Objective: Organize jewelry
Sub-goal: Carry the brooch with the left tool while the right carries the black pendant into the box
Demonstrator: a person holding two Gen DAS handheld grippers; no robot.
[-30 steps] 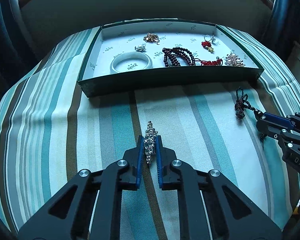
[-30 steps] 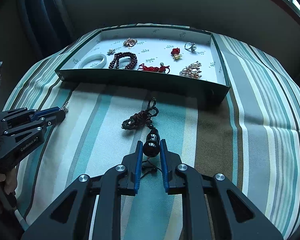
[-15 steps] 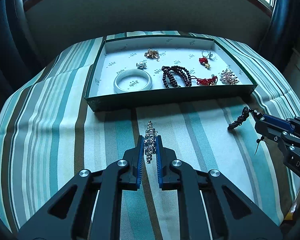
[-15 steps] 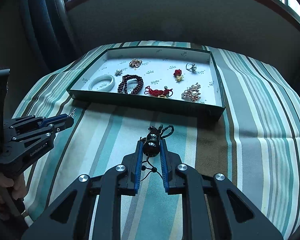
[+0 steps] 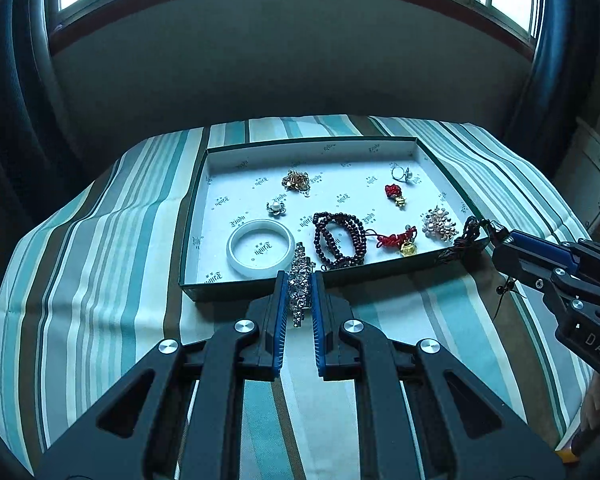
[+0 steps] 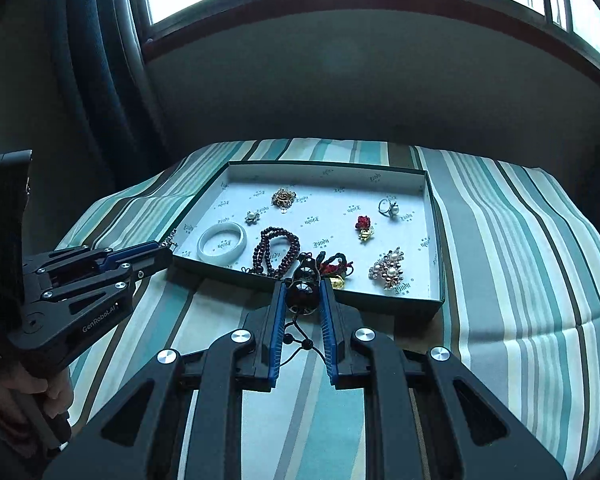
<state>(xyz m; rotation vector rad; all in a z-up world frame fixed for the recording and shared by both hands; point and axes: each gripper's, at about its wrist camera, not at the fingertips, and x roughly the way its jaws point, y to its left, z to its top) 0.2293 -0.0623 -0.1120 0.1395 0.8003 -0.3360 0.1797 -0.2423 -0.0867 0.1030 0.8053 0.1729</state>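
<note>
My left gripper is shut on a long rhinestone hair clip, held in the air at the near wall of the green jewelry box. My right gripper is shut on the dark bead of a dark braided cord necklace, held over the box's near wall; in the left wrist view the cord hangs from it at the box's right corner. The left gripper also shows in the right wrist view.
The box holds a white bangle, dark bead bracelet, red cord charm, pearl brooch, ring, gold piece and small pearl flower. A striped cloth covers the table.
Both grippers have lifted their pieces off the cloth and moved forward to the box's near wall. The views now look down from higher up.
</note>
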